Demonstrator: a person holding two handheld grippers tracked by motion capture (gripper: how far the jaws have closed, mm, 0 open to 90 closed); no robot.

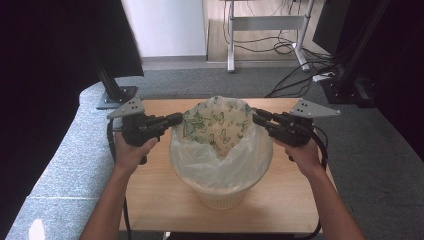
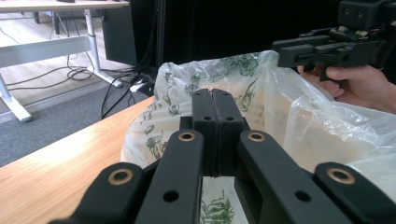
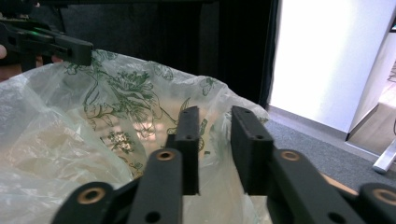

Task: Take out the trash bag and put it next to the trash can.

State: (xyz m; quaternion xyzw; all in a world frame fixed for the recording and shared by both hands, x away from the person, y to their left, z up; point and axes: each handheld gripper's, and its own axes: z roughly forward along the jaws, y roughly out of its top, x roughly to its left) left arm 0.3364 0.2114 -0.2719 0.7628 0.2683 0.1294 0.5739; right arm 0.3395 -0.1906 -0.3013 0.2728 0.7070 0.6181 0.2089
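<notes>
One thin, crinkly plastic bag (image 1: pixel 220 131), printed with green butterflies, lines one round pale bin (image 1: pixel 220 197). The left gripper (image 1: pixel 176 119) pinches the bag's rim between closed jaws. The right gripper (image 1: pixel 256 117) has its jaws apart, the rim loose between them.

A translucent plastic bag printed with green butterflies (image 1: pixel 215 125) lines a pale round bin (image 1: pixel 220 197). Its mouth stands open, upright on the wooden table (image 1: pixel 150 200).

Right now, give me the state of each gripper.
Left gripper: shut, pinching the bag edge.
Right gripper: open, jaws apart at the bag rim, gripping nothing.
</notes>
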